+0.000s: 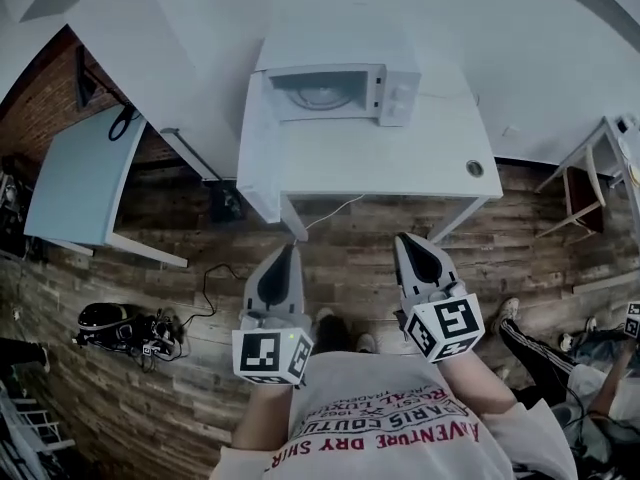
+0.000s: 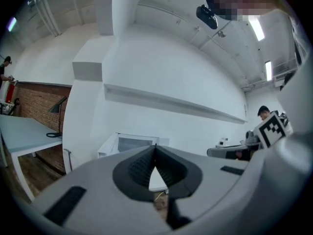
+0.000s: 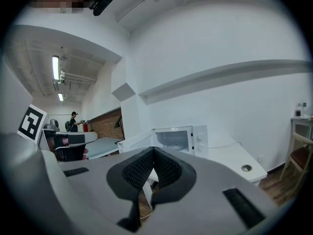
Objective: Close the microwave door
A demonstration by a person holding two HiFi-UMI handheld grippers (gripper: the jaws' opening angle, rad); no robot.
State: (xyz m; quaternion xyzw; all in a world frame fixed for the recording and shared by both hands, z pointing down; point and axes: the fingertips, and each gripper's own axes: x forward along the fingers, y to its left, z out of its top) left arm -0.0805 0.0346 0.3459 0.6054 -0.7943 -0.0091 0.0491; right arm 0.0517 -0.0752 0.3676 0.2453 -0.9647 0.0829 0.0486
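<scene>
**A:** Head view, where's the microwave [image 1: 335, 90]?

**B:** It's at the back edge of the white table [image 1: 400, 163], toward the back left corner. Its door [image 1: 258, 143] is swung open on the left side and reaches toward the table's front edge. The cavity is showing.

**A:** Your grippers?

**B:** My left gripper [image 1: 291, 250] has its jaws closed tip to tip, nothing between them. My right gripper [image 1: 405, 240] is the same, tips together and empty. I hold both over the wooden floor [image 1: 350, 248] just off the table's front edge. Neither touches the door, and they are apart from each other.

**A:** Surroundings?

**B:** A round grommet hole [image 1: 475, 168] sits near the table's front right corner. A grey-blue table [image 1: 75, 178] stands off to the left and a chair [image 1: 580, 193] off to the right.
</scene>
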